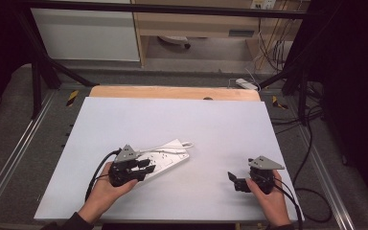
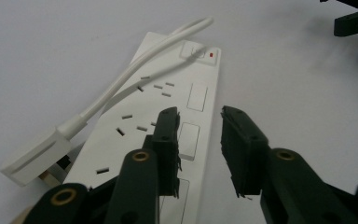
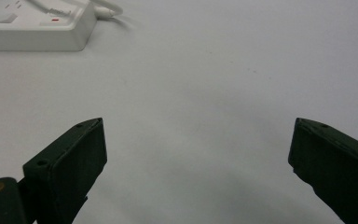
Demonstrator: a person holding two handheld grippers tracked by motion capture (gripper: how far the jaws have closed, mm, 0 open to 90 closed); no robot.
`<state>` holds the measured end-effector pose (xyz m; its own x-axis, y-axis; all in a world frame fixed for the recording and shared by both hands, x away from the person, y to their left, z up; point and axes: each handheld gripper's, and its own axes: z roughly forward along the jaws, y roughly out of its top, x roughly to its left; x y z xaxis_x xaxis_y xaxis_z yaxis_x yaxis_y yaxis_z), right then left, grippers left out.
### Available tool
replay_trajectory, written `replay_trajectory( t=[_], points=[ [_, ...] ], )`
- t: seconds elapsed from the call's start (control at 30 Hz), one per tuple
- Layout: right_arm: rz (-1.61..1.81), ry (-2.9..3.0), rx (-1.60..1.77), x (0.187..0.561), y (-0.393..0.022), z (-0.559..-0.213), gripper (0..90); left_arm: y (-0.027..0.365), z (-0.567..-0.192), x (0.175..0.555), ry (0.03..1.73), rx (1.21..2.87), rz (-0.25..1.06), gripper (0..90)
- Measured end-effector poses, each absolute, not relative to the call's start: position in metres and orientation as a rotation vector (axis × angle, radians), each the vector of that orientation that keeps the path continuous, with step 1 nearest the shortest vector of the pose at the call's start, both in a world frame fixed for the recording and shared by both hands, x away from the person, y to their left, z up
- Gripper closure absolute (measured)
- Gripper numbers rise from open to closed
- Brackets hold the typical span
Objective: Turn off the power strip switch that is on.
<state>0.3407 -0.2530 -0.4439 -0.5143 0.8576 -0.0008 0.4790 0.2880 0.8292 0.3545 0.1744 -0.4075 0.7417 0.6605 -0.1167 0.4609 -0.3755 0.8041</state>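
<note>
White table [image 1: 211, 124] is bearing a white power strip [image 1: 165, 160] left of centre, its cable [image 2: 135, 74] and plug [image 2: 35, 156] lying across it. Left gripper [image 2: 200, 128] is hovering over the strip's near edge, jaws narrowly parted, pinching nothing. Right gripper [image 1: 234, 179] is resting well apart, jaws spread wide.

We find a laboratory or test workspace: a white-topped desk [image 1: 220, 129] stands inside a black metal frame [image 1: 43, 72] with aluminium rails [image 1: 9, 158] along both sides, hazard-striped markers [image 1: 72, 97], loose cables [image 1: 311, 143] on grey carpet, and plain wooden cabinets [image 1: 191, 24] behind.
</note>
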Motion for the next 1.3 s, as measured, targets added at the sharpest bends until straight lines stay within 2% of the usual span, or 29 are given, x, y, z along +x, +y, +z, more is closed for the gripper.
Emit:
replay_trajectory(
  t=[0.27, 0.43, 1.3],
  points=[
    [1.12, 2.118, 1.195, 0.341, -0.253, -0.444, 4.8, 0.175, -0.412, 0.358, 0.85, 2.028, 0.247, 83.7],
    [1.121, 2.116, 1.191, 0.34, -0.253, -0.444, 4.8, 0.174, -0.417, 0.362, 0.854, 2.039, 0.226, 89.5],
    [1.123, 2.12, 1.191, 0.341, -0.252, -0.445, 4.8, 0.169, -0.43, 0.372, 0.879, 2.081, 0.218, 90.0]
  ],
)
